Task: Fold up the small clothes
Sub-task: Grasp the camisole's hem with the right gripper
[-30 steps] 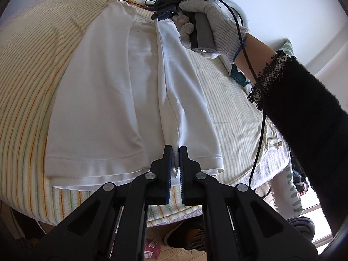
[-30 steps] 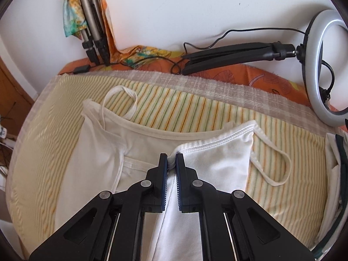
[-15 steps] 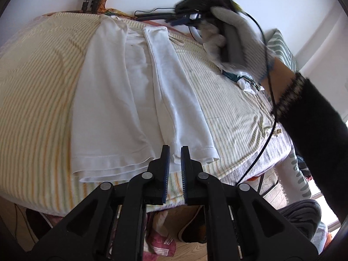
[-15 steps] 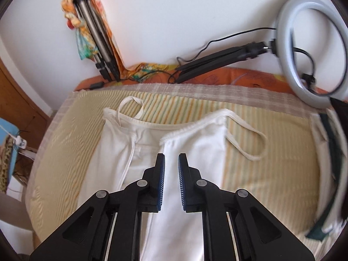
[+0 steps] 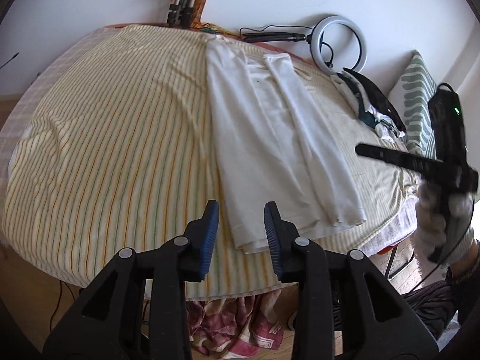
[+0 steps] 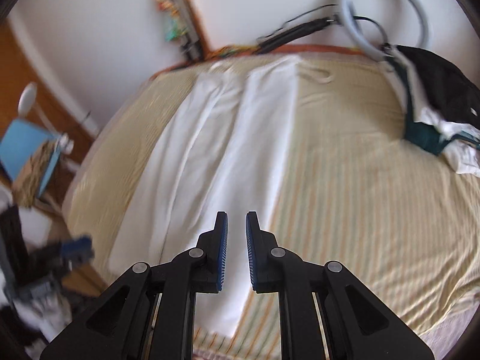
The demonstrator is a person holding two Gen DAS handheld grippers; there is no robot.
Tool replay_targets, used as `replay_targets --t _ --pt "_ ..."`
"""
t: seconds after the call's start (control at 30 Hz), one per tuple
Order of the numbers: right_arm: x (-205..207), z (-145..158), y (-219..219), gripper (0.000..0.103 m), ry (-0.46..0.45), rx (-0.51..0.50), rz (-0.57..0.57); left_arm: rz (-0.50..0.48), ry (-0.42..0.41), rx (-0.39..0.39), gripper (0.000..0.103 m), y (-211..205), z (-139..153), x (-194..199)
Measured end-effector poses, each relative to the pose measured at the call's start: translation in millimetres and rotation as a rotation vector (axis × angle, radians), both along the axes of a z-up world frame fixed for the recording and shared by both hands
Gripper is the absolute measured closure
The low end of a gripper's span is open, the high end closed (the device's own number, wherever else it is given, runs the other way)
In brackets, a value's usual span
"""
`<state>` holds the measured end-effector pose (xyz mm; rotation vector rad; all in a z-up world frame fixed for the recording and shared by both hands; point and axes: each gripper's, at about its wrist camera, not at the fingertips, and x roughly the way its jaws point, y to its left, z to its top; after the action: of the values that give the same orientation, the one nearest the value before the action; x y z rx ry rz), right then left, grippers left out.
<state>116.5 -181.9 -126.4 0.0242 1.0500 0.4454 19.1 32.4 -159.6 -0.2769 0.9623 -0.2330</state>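
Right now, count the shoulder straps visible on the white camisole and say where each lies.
1. One strap loops on the striped sheet beside the white camisole's far right corner. The left strap is blurred or hidden near the far left corner.

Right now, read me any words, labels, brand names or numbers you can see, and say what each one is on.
None can be read. The white cotton garment on the striped yellow bedsheet shows no print. The white ring light and the black handheld device with a green lamp bear no readable marking.

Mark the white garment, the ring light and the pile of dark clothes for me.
white garment [image 5: 270,150], left wrist view, on its folded middle.
ring light [image 5: 342,45], left wrist view, on its white rim.
pile of dark clothes [image 6: 435,96], right wrist view, on the black top piece.
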Motion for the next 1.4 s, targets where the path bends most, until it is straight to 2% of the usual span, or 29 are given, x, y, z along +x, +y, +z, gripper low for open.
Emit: replay_targets --t 0.1,0.23,0.33,0.43,0.53,0.57,0.6,0.63,0.8,0.9,1.0,1.03,1.1,1.17,1.23,1.27,1.33,1.4 --pt "-10 -15 30 0.092 0.000 -0.039 0.096 -0.009 0.019 -0.009 0.072 1 -10 2" --pt "-15 -32 57 0.092 0.020 -0.106 0.184 -0.024 0.038 0.026 0.072 -1 -18 4" --pt "-18 -40 60 0.092 0.057 -0.109 0.212 -0.023 0.069 0.014 0.072 0 -26 7" --pt "-25 -32 50 0.092 0.056 -0.103 0.218 -0.030 0.093 -0.002 0.072 2 -31 9" --pt "-35 -17 28 0.090 0.039 -0.070 0.161 -0.044 0.098 -0.018 0.072 4 -31 8" --pt "-36 -14 18 0.085 0.037 -0.068 0.129 -0.049 0.100 -0.023 0.072 5 -31 8" --pt "-39 -10 5 0.071 0.029 -0.059 0.080 -0.053 0.106 -0.032 0.072 5 -32 8" --pt "-39 -9 -8 0.063 0.032 -0.045 0.039 -0.055 0.112 -0.042 0.072 6 -32 9" --pt "-40 -28 -52 0.063 0.159 0.084 -0.090 -0.071 0.147 -0.112 0.072 6 -32 12" --pt "-37 -40 -58 0.063 0.221 0.192 -0.095 -0.074 0.162 -0.144 0.072 5 -34 14" --pt "-34 -46 -57 0.063 0.247 0.256 -0.094 -0.070 0.176 -0.182 0.073 7 -35 17" --pt "-33 -48 -57 0.064 0.256 0.272 -0.093 -0.067 0.182 -0.192 0.074 8 -36 18" --pt "-31 -50 -54 0.065 0.261 0.295 -0.098 -0.067 0.187 -0.187 0.083 8 -37 19" --pt "-30 -51 -49 0.072 0.264 0.292 -0.093 -0.068 0.185 -0.173 0.090 8 -37 18" --pt "-29 -55 -44 0.085 0.280 0.299 -0.089 -0.060 0.196 -0.197 0.096 11 -39 20" --pt "-29 -56 -43 0.087 0.283 0.305 -0.090 -0.054 0.202 -0.213 0.097 13 -39 20" --pt "-29 -57 -39 0.098 0.289 0.308 -0.082 -0.047 0.203 -0.213 0.099 14 -40 20" --pt "-30 -55 -41 0.099 0.286 0.308 -0.091 -0.045 0.201 -0.212 0.100 15 -38 18"
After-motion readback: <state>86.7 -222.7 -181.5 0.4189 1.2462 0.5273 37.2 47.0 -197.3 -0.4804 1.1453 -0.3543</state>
